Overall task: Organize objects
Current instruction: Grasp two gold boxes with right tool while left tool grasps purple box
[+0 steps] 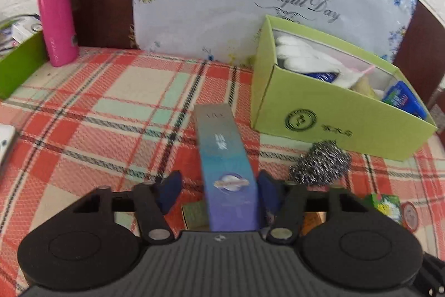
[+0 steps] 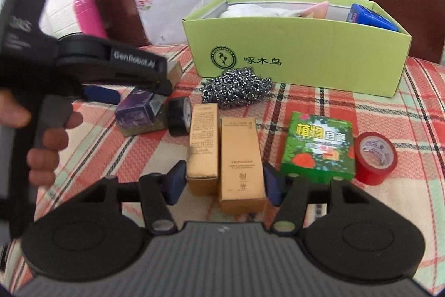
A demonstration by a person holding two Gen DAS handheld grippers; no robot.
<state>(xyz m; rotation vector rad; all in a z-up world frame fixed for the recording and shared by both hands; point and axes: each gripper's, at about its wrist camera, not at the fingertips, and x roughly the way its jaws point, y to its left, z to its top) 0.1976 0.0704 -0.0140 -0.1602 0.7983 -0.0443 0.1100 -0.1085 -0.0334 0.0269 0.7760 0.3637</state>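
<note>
My left gripper hangs released around a blue-purple carton at centre frame; my right gripper hangs released around two gold boxes at lower centre.

A long purple-to-blue gradient cardboard carton points toward the open lime-green cardboard box. Two gold cartons, a green floral packet and a steel-wool scourer lie nearby.
</note>
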